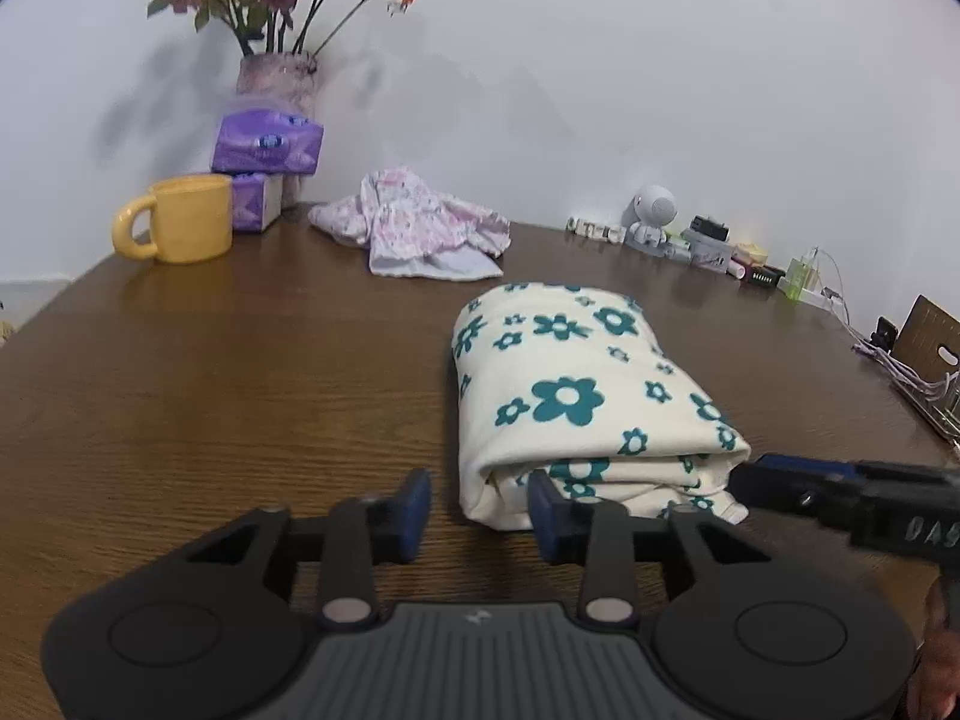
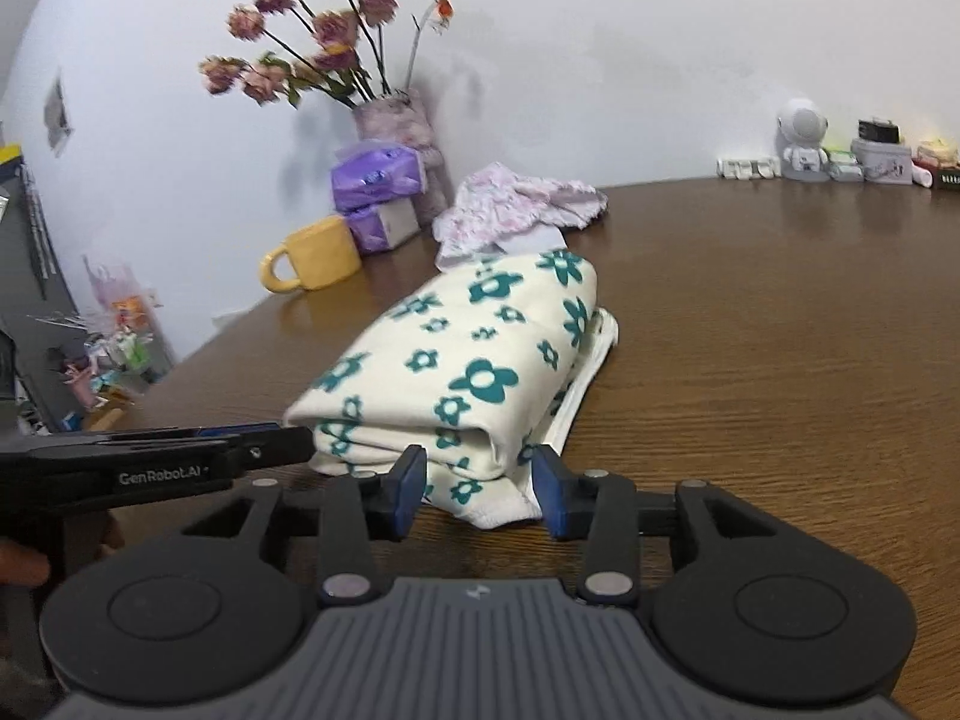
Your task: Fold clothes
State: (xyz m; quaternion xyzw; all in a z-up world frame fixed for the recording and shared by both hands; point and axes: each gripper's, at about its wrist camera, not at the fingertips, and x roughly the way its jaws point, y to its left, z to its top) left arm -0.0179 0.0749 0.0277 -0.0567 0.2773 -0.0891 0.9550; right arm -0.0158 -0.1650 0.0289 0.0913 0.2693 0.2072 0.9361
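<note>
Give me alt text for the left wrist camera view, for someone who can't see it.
A folded cream garment with teal flowers lies on a brown wooden table, with the open left gripper at its near edge and the right gripper at its near right corner. Behind lie a crumpled pink floral garment, a yellow mug and a vase of dried roses.

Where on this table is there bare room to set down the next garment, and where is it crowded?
Bare wood lies left of the folded cream cloth with teal flowers, in front of the yellow mug, and right of the cloth toward the table's right edge. Crowded: the far left corner with purple tissue packs and crumpled pink floral garment, and the back-wall clutter by the white robot figurine.
</note>
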